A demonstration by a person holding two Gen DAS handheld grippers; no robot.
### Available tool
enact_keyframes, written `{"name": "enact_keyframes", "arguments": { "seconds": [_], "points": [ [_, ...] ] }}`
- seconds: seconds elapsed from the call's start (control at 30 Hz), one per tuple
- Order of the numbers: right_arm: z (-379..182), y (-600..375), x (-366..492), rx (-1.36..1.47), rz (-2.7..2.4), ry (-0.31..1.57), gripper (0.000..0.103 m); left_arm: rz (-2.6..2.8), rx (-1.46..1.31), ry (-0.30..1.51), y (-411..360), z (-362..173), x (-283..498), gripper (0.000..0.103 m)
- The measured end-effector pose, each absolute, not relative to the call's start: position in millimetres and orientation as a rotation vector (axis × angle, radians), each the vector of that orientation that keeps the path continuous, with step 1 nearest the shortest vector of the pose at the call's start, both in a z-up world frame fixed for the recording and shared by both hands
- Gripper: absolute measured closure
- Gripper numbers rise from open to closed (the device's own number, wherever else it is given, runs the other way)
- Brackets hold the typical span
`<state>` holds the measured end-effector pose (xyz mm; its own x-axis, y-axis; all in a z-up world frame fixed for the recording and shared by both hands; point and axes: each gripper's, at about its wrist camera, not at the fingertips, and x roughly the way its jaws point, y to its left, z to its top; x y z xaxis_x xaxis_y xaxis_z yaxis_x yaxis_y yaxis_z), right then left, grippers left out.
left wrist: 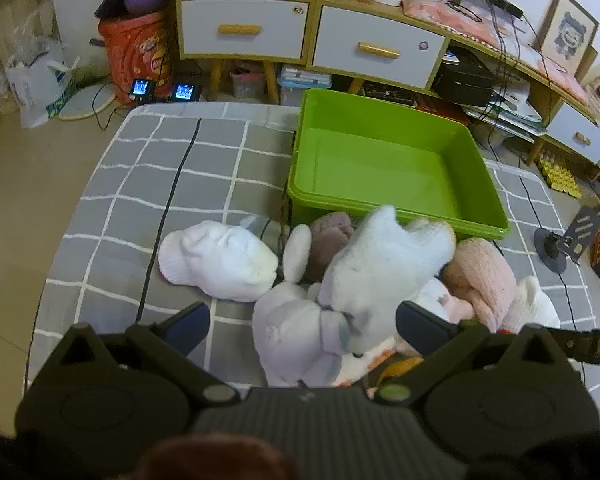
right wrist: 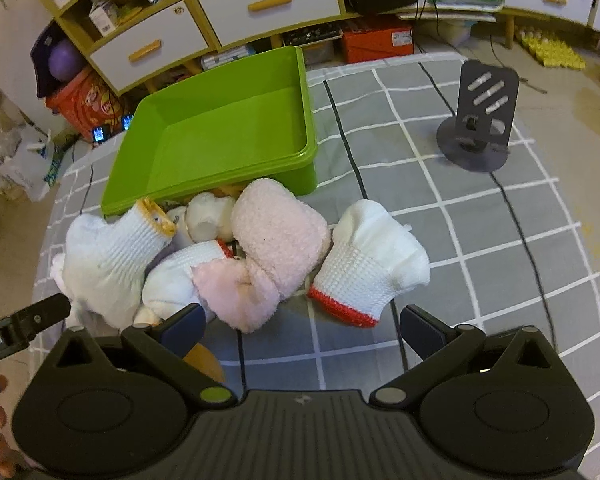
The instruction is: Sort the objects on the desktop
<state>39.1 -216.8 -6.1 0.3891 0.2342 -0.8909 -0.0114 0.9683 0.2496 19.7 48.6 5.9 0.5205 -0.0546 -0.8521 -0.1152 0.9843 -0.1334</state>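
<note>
A pile of gloves and socks lies in front of an empty green bin (left wrist: 384, 168) (right wrist: 220, 136) on the grey checked cloth. My left gripper (left wrist: 304, 322) is open, its jaws on either side of a white knit glove (left wrist: 380, 268) and a pale lilac fluffy item (left wrist: 296, 332). A white glove (left wrist: 220, 260) lies to the left, a pink fluffy sock (left wrist: 484, 276) to the right. My right gripper (right wrist: 300, 326) is open and empty, just short of the pink sock (right wrist: 276, 248) and a red-cuffed white glove (right wrist: 372, 268). A yellow-cuffed white glove (right wrist: 112, 256) lies at the left.
A black phone stand (right wrist: 480, 120) (left wrist: 568, 240) stands on the table's right side. Black cables (left wrist: 168, 208) run across the cloth. Cabinets with white drawers (left wrist: 244, 28) stand behind the table. A brownish item (left wrist: 328, 240) lies at the bin's front wall.
</note>
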Motion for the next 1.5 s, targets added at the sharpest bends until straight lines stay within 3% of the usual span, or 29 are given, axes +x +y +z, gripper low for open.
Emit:
{"name": "enact_keyframes", "arguments": {
  "seconds": [0.4,0.5,0.83,1.23,1.5],
  "points": [
    [-19,-235,56,0.300,0.122,1.185,0.000,-0.012,-0.377,1.070,79,-8,36,0.001],
    [-22,-234,61,0.341,0.152,1.173,0.007,-0.027,-0.467,1.104,84,-13,42,0.001],
    [-32,-215,80,0.361,0.248,1.140,0.025,-0.118,-0.478,1.071,78,-21,54,0.015],
    [-54,-200,103,0.328,0.235,1.159,0.032,-0.229,-0.432,1.058,66,-26,60,0.032],
    [-57,-197,105,0.265,0.178,1.149,0.050,-0.248,-0.459,1.046,66,-28,59,0.046]
  ]
}}
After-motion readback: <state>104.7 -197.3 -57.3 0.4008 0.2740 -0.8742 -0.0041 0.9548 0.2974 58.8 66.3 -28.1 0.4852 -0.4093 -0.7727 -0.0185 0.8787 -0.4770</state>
